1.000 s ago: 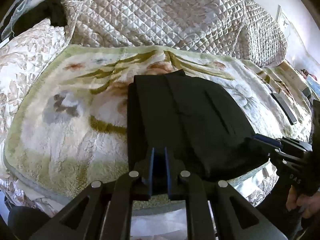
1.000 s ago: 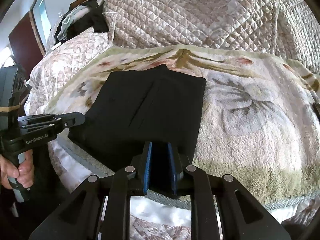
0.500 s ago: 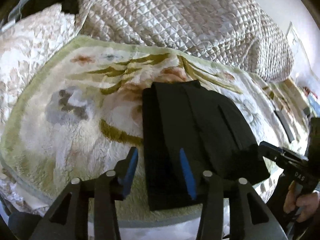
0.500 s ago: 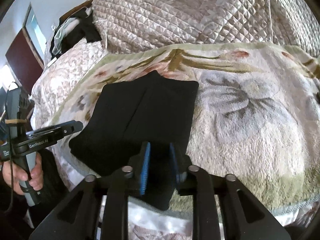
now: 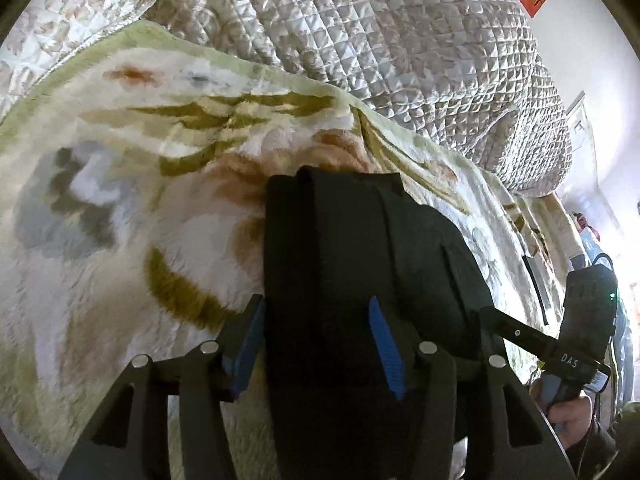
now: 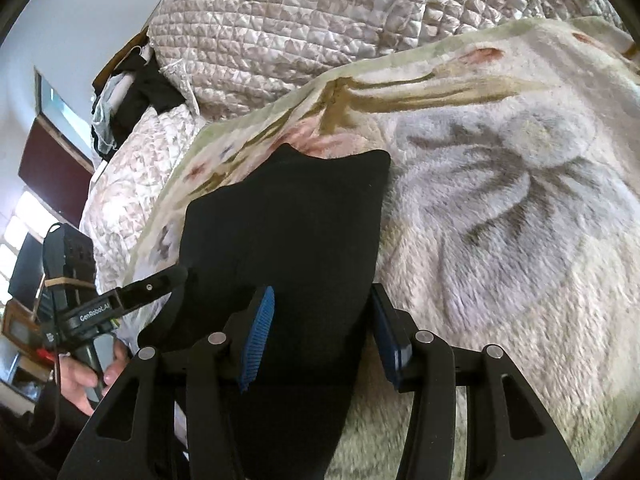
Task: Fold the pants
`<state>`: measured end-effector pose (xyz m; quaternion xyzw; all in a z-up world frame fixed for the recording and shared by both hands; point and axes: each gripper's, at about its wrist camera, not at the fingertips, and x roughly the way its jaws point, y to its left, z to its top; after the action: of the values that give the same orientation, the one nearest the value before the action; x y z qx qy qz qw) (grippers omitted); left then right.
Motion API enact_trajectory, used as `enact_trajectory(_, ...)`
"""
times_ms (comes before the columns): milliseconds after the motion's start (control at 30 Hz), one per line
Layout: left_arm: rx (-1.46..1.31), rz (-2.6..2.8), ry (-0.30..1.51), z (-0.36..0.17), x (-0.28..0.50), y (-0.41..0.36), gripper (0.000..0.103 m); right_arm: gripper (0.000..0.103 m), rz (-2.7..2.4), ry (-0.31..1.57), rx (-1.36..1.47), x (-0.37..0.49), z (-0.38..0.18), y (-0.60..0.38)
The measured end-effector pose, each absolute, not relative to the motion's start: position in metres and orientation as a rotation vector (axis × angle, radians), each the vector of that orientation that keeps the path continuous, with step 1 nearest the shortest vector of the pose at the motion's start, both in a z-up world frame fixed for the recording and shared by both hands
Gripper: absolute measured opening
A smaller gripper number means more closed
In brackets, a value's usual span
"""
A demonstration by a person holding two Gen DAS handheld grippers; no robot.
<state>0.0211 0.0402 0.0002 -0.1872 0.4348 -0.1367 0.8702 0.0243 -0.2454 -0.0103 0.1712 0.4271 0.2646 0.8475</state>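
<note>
The black pants (image 5: 360,264) lie folded into a compact rectangle on the floral blanket (image 5: 120,208); they also show in the right wrist view (image 6: 288,232). My left gripper (image 5: 316,344) is open, its blue-padded fingers straddling the near left edge of the pants. My right gripper (image 6: 324,336) is open over the near right edge of the pants. Each gripper also shows in the other's view, at the right edge of the left wrist view (image 5: 512,328) and the left edge of the right wrist view (image 6: 156,284).
A quilted beige duvet (image 5: 400,48) is piled behind the blanket. Dark clothes (image 6: 144,92) lie at the bed's far left corner. A dark flat object (image 5: 536,280) lies on the blanket to the right. The bed edge runs along the near side.
Both grippers were shut on the near edge of the pants one second ago. The left opened first, then the right; both are now open, and the views have tilted.
</note>
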Motion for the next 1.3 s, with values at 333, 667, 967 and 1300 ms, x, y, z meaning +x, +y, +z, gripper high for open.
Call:
enact_trajectory(333,-0.428,-0.272,0.896,0.003,0.012,0.043,0.040,0.024,0.591,0.909,0.428,0.028,-0.013,-0.247)
enact_trajectory(667,-0.489,-0.275,0.923,0.002,0.021,0.048,0.025,0.017,0.595,0.932,0.443,0.039,-0.015,-0.242)
enact_trajectory(967,-0.453,-0.287,0.865,0.033,0.012,0.047,0.012,0.016,0.628,0.864,0.421,0.024,0.020,-0.235)
enact_trajectory(1300,-0.430,-0.298,0.777,0.072,0.036,0.058,0.012,0.016,0.678,0.801,0.436,0.047,0.054,-0.221)
